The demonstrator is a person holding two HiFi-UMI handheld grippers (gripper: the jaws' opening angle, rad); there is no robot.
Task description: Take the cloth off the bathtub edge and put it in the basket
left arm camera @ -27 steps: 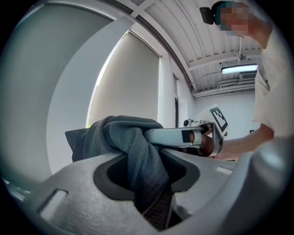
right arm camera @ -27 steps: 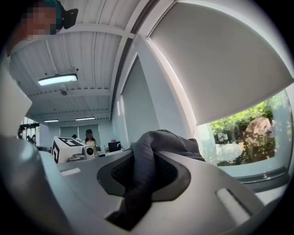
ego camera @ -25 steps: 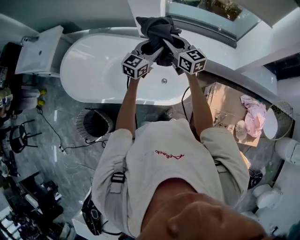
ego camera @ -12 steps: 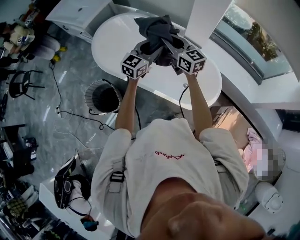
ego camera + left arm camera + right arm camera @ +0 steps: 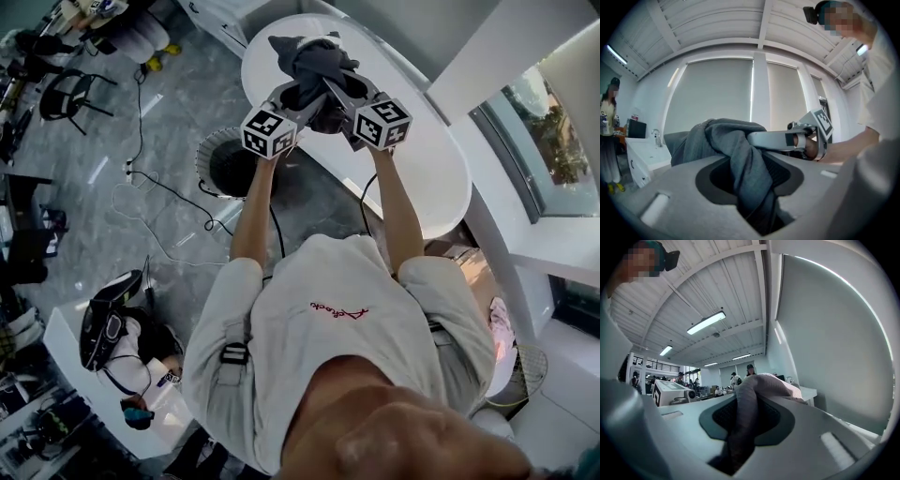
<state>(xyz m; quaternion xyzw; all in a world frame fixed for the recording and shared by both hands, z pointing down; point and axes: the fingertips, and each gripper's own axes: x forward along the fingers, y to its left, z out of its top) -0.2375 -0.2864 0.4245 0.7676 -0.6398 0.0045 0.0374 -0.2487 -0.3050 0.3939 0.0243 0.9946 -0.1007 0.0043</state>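
— Which step is this?
— The carry: left tongs [image 5: 298, 92] and right tongs [image 5: 337, 91] both pinch the cloth [image 5: 314, 58], raised above the bathtub [image 5: 417, 159].
— Next?
— Likely bring it over the basket [image 5: 223, 165] on the floor, lower, then release.

The person wears a pale beige short-sleeved T-shirt [image 5: 309, 356] with a small red script logo [image 5: 338, 310] at its middle (too small to read). At about eight o'clock from the logo a black buckle [image 5: 235, 354] sits on a strap. The left gripper [image 5: 298, 92] and right gripper [image 5: 339, 89] are light grey with dark ribbed pads. Each carries a white cube printed with black square markers, the left cube [image 5: 270, 131] and the right cube [image 5: 382, 122]. A thin black cable [image 5: 364, 202] runs beside the right forearm.
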